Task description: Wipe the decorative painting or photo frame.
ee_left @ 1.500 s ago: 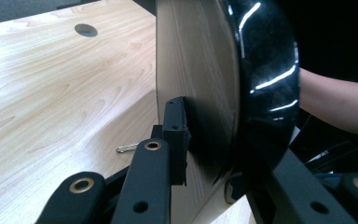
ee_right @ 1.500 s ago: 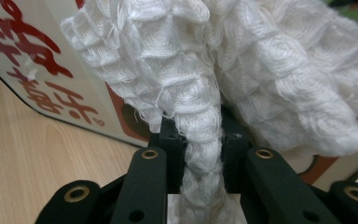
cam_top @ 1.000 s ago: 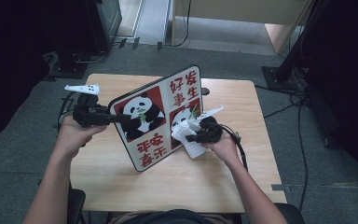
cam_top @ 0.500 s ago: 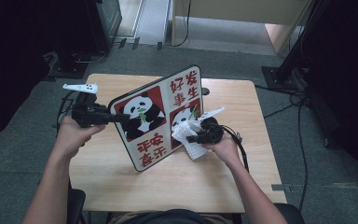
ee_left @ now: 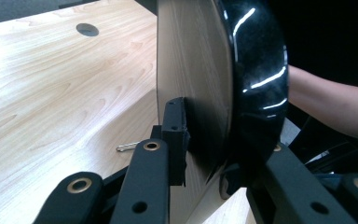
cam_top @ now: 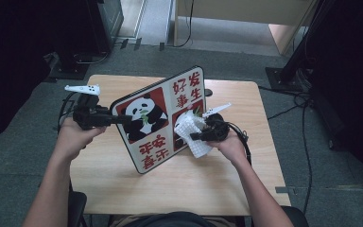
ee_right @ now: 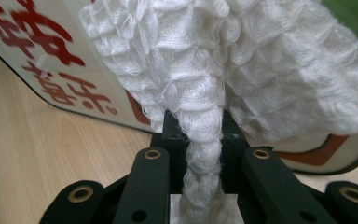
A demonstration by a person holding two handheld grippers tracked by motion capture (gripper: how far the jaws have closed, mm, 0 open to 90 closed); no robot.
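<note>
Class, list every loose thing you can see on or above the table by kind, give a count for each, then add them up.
Panda board: 1
White cloth: 1
Small metal pin on the table: 1
Tongs: 2, left clamped on the board's edge, right pinching the cloth
Total: 5

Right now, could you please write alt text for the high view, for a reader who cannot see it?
A person tilts a panda board on a wooden table. The left gripper clamps its edge; the right gripper presses a white cloth against its printed face.
</note>
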